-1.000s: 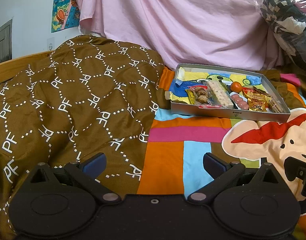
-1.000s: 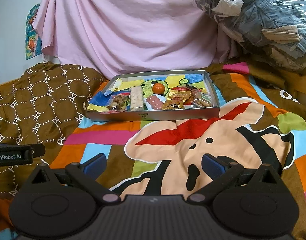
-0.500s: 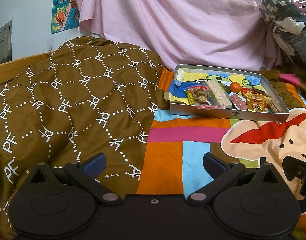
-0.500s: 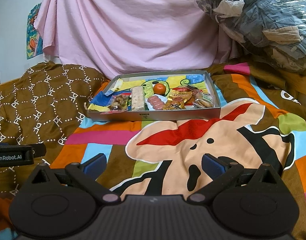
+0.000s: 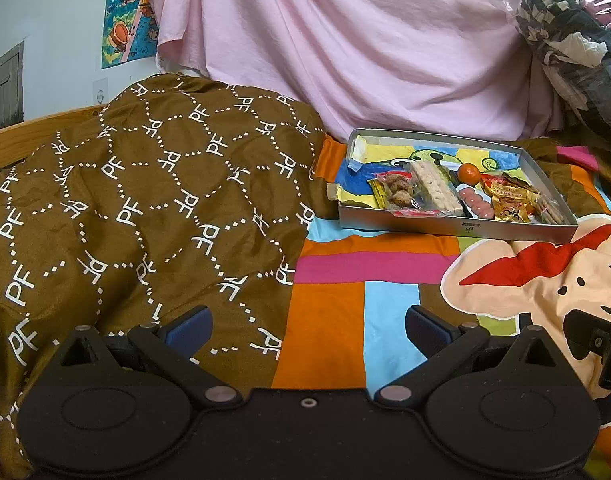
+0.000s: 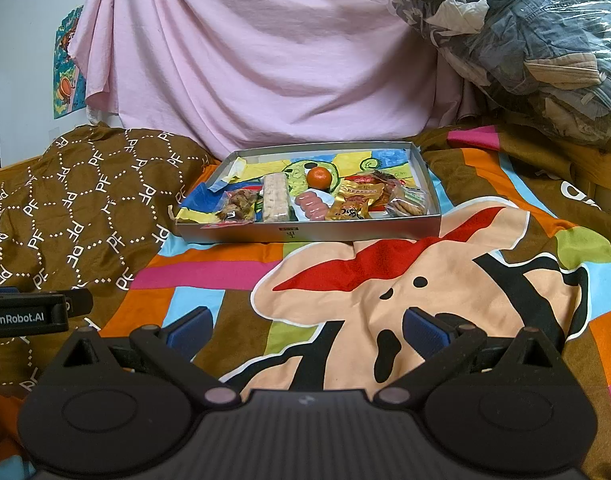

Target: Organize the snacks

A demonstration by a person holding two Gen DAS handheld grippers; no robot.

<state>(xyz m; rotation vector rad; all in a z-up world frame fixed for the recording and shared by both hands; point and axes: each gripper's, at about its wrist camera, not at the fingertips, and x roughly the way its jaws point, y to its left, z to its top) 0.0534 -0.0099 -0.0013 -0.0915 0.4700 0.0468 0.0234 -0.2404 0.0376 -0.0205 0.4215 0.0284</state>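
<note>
bed cover [image 6: 385, 292]: patchwork spread, serves as the work surface
tray [image 6: 305, 234]: far centre on the cover, well apart from both tools
snacks [image 6: 275, 198]: packed along tray's near wall, far half bare
left gripper [image 5: 307, 326]: near, jaws spread, empty
right gripper [image 6: 305, 328]: near, jaws spread, empty, likely staged for reach

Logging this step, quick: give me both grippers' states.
Left gripper: open, holding nothing.
Right gripper: open, holding nothing.
</note>
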